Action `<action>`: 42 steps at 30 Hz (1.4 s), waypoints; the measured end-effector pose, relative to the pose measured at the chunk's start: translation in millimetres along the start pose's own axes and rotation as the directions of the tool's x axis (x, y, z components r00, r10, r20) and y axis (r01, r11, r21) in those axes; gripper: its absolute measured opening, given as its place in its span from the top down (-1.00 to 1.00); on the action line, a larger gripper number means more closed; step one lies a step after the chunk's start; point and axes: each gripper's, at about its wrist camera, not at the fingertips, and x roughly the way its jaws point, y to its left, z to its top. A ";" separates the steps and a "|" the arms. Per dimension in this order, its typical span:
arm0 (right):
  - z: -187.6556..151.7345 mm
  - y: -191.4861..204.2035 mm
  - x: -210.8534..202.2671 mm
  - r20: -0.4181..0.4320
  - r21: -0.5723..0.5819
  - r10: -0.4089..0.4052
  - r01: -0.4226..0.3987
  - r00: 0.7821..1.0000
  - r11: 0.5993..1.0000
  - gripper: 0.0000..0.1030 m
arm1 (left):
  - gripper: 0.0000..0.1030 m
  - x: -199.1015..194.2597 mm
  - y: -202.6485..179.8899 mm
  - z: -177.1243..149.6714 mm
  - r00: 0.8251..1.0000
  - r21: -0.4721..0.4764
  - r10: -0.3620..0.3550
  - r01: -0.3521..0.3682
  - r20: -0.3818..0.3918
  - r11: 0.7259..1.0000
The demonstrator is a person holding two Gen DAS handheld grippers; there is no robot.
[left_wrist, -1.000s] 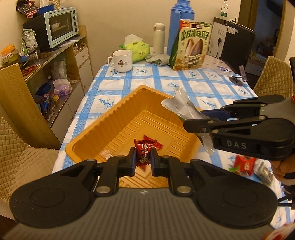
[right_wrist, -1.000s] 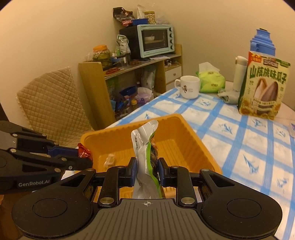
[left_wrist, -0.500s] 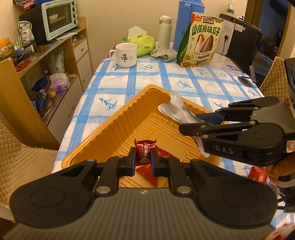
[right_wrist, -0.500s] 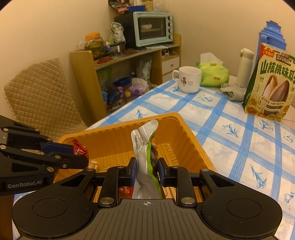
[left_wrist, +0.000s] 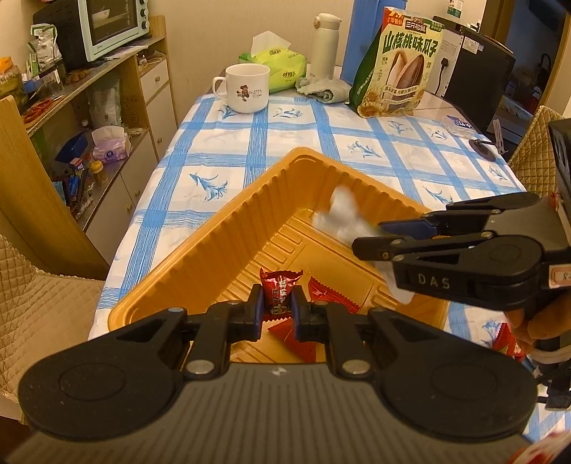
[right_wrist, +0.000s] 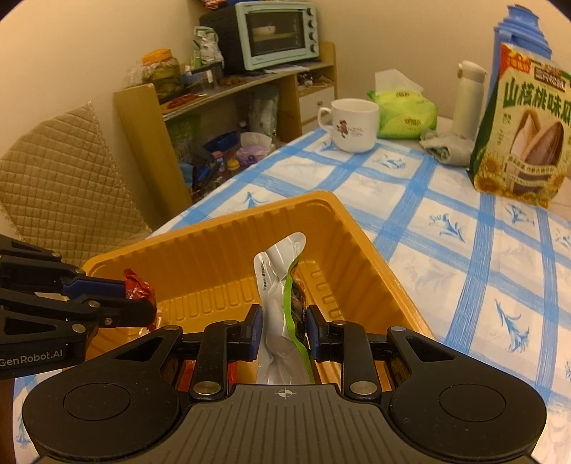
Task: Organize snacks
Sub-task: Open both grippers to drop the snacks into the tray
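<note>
An orange plastic tray [left_wrist: 228, 246] [right_wrist: 214, 250] sits on the blue-checked tablecloth. My left gripper [left_wrist: 277, 308] is shut on a red wrapped candy [left_wrist: 280, 287] above the tray's near side; it also shows in the right wrist view [right_wrist: 137, 287]. A second red snack packet [left_wrist: 330, 296] lies on the tray floor under it. My right gripper [right_wrist: 282, 321] is shut on a silver and green snack pouch [right_wrist: 282, 285], held over the tray's right part; the pouch looks blurred in the left wrist view [left_wrist: 342, 214].
A white mug [left_wrist: 246, 87], green tissue pack [left_wrist: 282, 66], white flask [left_wrist: 326, 39], grey cloth [left_wrist: 323, 91] and sunflower-seed bag [left_wrist: 401, 67] stand at the table's far end. More red snacks [left_wrist: 506, 339] lie right of the tray. A shelf unit with a toaster oven [left_wrist: 107, 28] stands left.
Both grippers have moved forward and down over the tray with their snacks still held. The pouch in the right gripper now sits lower, inside the tray's rim.
</note>
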 end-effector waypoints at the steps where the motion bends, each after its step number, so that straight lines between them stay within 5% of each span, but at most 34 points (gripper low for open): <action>1: 0.1 -1.1 -0.5 0.007 0.009 0.000 0.000 1.000 1.000 0.44 | 0.73 0.9 0.4 0.7 1.000 -0.001 -0.001 0.001 -0.001 1.000; 19: -1.6 -3.2 -9.1 0.013 0.032 0.003 -0.003 1.000 0.999 0.29 | 0.70 11.2 -2.4 13.3 1.000 0.011 -0.001 0.001 0.020 1.000; 24: -3.3 0.4 -17.1 0.025 0.039 0.007 -0.008 1.000 0.999 0.24 | 0.41 7.3 1.1 11.5 1.000 0.006 0.001 -0.002 0.028 1.000; 31: -8.7 7.8 -32.2 0.051 0.048 0.015 -0.017 0.999 0.999 -0.11 | 0.26 -6.8 4.8 3.9 0.999 -0.004 0.010 -0.010 0.039 1.000; 42: -23.7 20.0 -69.4 0.100 0.078 0.011 -0.019 0.995 0.997 -0.44 | -0.35 -47.7 -2.8 -12.6 0.996 -0.012 0.014 -0.013 0.089 1.000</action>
